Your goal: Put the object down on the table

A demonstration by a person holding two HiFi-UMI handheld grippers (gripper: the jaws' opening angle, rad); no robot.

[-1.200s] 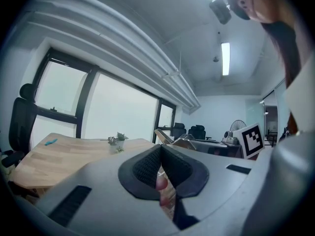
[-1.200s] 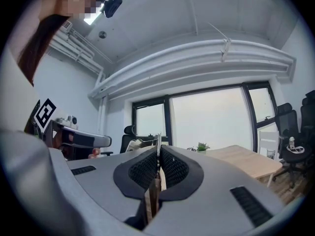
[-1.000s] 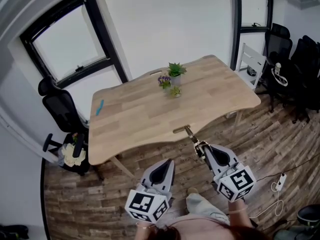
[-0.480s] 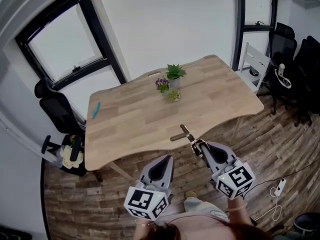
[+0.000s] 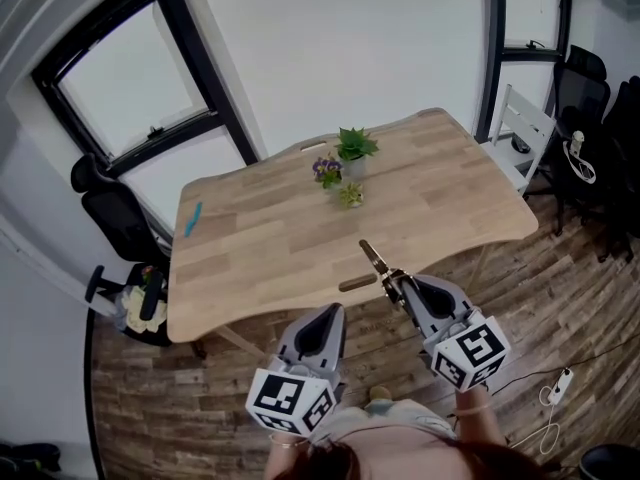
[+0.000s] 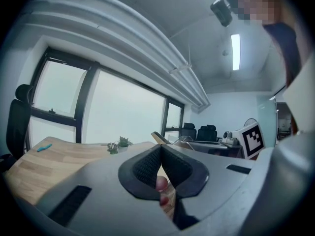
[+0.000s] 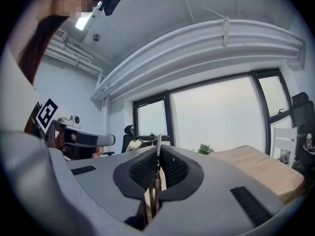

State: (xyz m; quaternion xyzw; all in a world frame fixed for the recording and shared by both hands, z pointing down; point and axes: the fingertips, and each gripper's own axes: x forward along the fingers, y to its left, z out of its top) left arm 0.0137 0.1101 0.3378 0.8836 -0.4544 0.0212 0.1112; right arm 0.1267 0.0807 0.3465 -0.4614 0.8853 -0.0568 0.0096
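My right gripper [image 5: 397,286] is shut on a slim tool [image 5: 372,258] with a brownish handle and a thin metal blade. The tool sticks out forward over the front edge of the wooden table [image 5: 250,238] and casts a dark streak of shadow there. In the right gripper view the blade edge [image 7: 158,149] stands between the closed pads, with the handle below them. My left gripper [image 5: 329,316] hangs in front of the table edge, over the floor, its jaws shut with nothing in them. In the left gripper view the pads [image 6: 147,167] meet, and the tool [image 6: 157,137] shows beyond them.
Small potted plants [image 5: 345,163] stand at the table's far middle. A blue item [image 5: 192,218] lies near its left edge. A black office chair [image 5: 110,208] stands left of the table, and a white chair [image 5: 525,128] and more black chairs stand to the right.
The right gripper and its tool have moved forward from the table's front edge to over the tabletop. The left gripper has come slightly closer to the edge. Both stay shut.
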